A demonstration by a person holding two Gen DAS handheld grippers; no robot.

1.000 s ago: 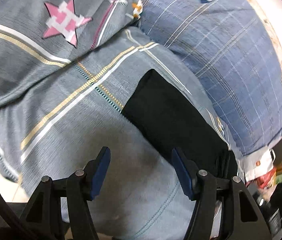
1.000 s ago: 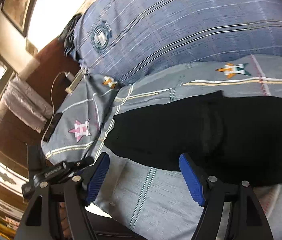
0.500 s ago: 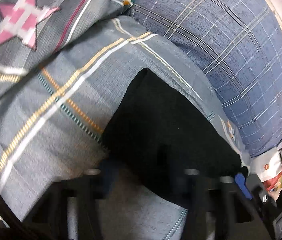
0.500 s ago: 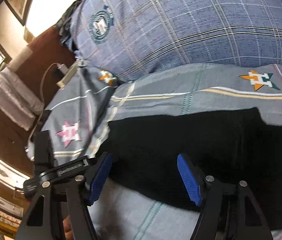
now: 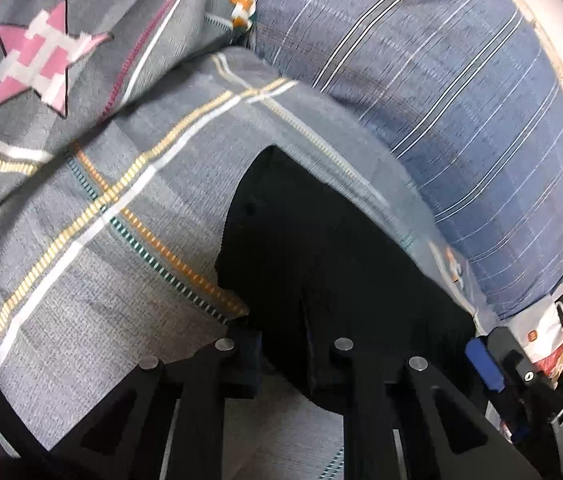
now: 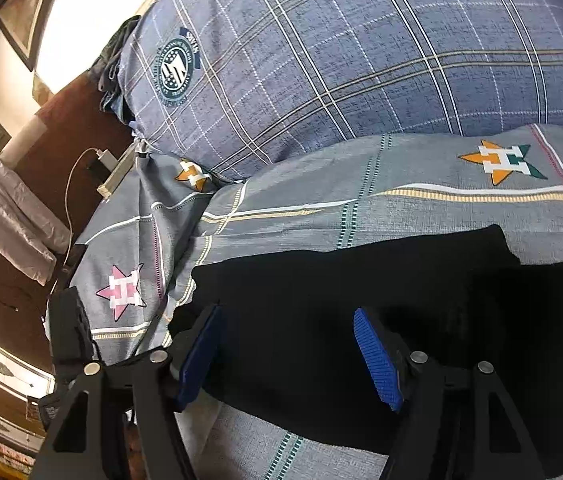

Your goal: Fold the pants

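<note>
Black pants (image 5: 321, 248) lie flat on a grey bedspread with stars (image 5: 81, 240). In the left wrist view my left gripper (image 5: 281, 364) is down at the near edge of the pants, its jaws narrowed around a fold of the black cloth; the pads are hidden by it. In the right wrist view the pants (image 6: 361, 304) spread across the lower half. My right gripper (image 6: 289, 352) is open, its blue pads (image 6: 377, 356) wide apart over the pants' near edge. The right gripper also shows in the left wrist view (image 5: 489, 364).
A large blue plaid pillow (image 6: 341, 72) lies behind the pants. A phone and charger cable (image 6: 101, 160) sit on a dark wooden bedside surface at left. A red and white bag (image 5: 541, 340) is at the bed's far side.
Both grippers moved forward and down onto the near edge of the pants. The left jaws went from wide open to narrowed around the black cloth. The right jaws stayed open.
</note>
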